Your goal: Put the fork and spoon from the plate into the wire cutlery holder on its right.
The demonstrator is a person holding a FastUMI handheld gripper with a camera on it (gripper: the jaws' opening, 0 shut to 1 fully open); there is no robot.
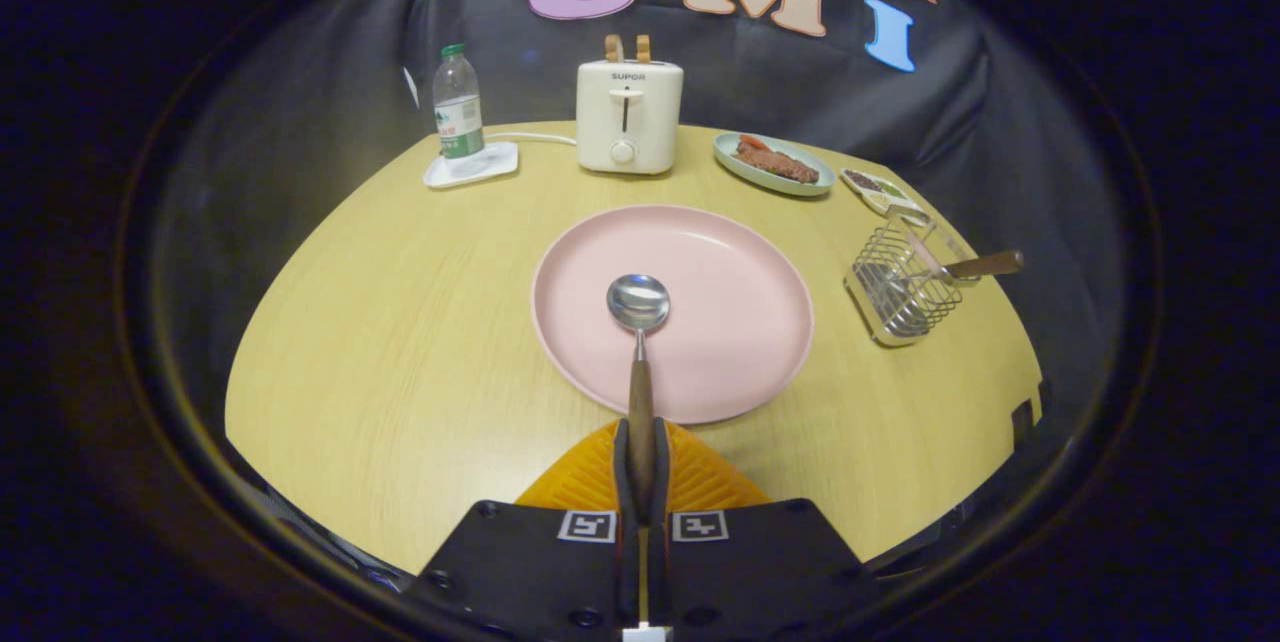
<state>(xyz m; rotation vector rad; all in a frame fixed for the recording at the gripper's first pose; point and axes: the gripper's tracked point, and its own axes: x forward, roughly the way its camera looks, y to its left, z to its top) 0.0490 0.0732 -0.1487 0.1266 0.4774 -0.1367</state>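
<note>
Both fingers point(625, 457) clamp spoon point(639, 322) handle.

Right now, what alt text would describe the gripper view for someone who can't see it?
The gripper is shut on a wooden-handled metal spoon above a round pink plate on a pale wooden table. To the plate's right, a wire cutlery holder already holds a wooden-handled utensil.
</note>
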